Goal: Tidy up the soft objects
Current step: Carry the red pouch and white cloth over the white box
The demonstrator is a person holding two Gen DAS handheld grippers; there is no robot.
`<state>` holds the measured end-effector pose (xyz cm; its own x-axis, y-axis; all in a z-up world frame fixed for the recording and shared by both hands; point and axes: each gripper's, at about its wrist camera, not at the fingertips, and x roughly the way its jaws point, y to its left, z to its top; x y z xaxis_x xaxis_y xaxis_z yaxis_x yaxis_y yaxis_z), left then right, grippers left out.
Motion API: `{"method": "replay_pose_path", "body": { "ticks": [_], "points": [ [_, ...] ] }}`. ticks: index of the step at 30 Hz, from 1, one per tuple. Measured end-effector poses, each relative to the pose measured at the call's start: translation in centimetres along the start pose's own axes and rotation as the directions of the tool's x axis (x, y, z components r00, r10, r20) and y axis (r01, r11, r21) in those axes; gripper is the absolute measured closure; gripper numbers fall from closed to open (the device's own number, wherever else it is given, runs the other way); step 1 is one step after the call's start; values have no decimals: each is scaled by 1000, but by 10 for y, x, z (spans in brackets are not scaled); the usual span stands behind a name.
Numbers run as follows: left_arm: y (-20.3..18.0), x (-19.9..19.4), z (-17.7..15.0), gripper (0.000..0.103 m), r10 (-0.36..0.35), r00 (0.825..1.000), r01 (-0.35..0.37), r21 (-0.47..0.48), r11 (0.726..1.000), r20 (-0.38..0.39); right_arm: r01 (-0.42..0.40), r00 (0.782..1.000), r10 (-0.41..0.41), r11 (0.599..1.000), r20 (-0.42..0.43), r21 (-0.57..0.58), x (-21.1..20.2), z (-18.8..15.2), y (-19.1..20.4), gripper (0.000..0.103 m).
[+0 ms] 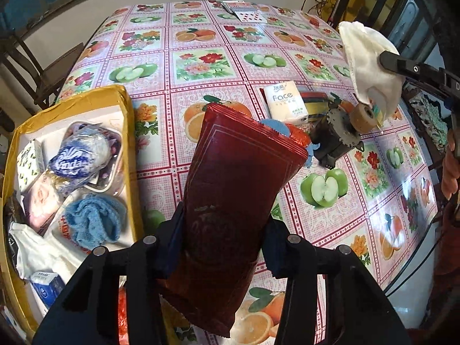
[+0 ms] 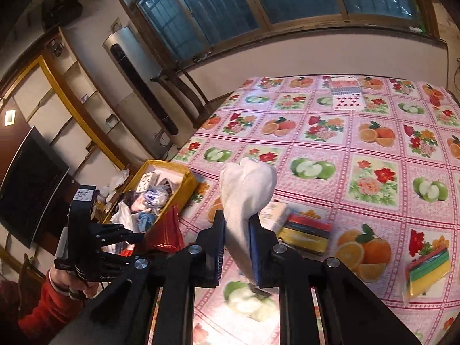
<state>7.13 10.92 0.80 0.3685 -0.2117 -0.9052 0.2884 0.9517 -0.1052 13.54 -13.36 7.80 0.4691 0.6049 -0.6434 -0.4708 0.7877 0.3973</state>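
My left gripper (image 1: 222, 230) is shut on a dark red foil packet (image 1: 241, 172), held upright above the fruit-print tablecloth (image 1: 201, 66) just right of the yellow box (image 1: 129, 132). The box holds several soft things: a blue knitted cloth (image 1: 92, 221), a Vinda tissue bag (image 1: 77, 158) and white fabric (image 1: 37, 250). My right gripper (image 2: 237, 244) is shut on a white cloth (image 2: 247, 184) that stands up between its fingers, above the table. The same cloth (image 1: 365, 57) shows in the left wrist view at upper right. In the right wrist view, the left gripper (image 2: 138, 240) holds the red packet (image 2: 166, 230) beside the box (image 2: 189, 184).
A Face tissue pack (image 1: 286, 102), a black metal device (image 1: 336, 138), a tape roll (image 1: 363, 116) and a blue item (image 1: 276, 128) lie mid-table. Striped colourful packs (image 2: 307, 234) (image 2: 428, 270) lie near the right gripper. Playing cards (image 2: 348, 97) sit at the far edge, with a chair (image 2: 184, 92) beyond the table's left side.
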Motion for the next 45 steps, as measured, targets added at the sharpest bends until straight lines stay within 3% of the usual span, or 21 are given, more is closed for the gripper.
{"method": "replay_pose_path", "body": {
  "ticks": [11, 13, 16, 19, 23, 28, 30, 33, 35, 38, 40, 45],
  "points": [
    [62, -54, -12, 63, 21, 995, -8, -134, 991, 96, -178, 983, 173, 980, -63, -86, 79, 22, 116, 87],
    [72, -62, -13, 65, 43, 991, -24, -156, 988, 124, -192, 980, 186, 977, -69, -89, 93, 24, 130, 87],
    [86, -67, -16, 66, 22, 990, 5, -195, 981, 138, -208, 976, 201, 973, -82, -96, 108, 26, 146, 87],
    [98, -73, -20, 66, 64, 987, -33, -212, 977, 145, -221, 973, 212, 970, -89, -101, 120, 29, 158, 87],
    [124, -79, -25, 66, 131, 982, -89, -273, 958, 137, -233, 968, 224, 969, -112, -80, 150, 30, 171, 87],
    [160, -69, -32, 66, 237, 968, -192, -366, 911, 82, -264, 956, 262, 964, -134, -3, 194, 27, 178, 87],
    [173, -61, -31, 66, 234, 970, -191, -392, 900, 65, -257, 958, 256, 966, -128, 12, 208, 25, 181, 87],
    [185, -56, -23, 66, 279, 959, -232, -413, 881, 55, -225, 968, 229, 973, -104, 50, 226, 24, 179, 87],
    [192, -52, -16, 66, 304, 951, -254, -425, 869, 54, -200, 974, 206, 977, -94, 73, 236, 23, 174, 84],
    [201, -39, -5, 65, 287, 957, -246, -427, 870, 32, -182, 974, 193, 978, -120, 97, 254, 21, 167, 82],
    [205, -28, 1, 65, 294, 956, -258, -422, 869, 20, -179, 970, 195, 977, -147, 116, 265, 16, 163, 64],
    [211, -15, 0, 56, 241, 970, -201, -444, 873, 37, -192, 970, 207, 974, -125, 121, 259, 10, 157, 52]
  ]
}}
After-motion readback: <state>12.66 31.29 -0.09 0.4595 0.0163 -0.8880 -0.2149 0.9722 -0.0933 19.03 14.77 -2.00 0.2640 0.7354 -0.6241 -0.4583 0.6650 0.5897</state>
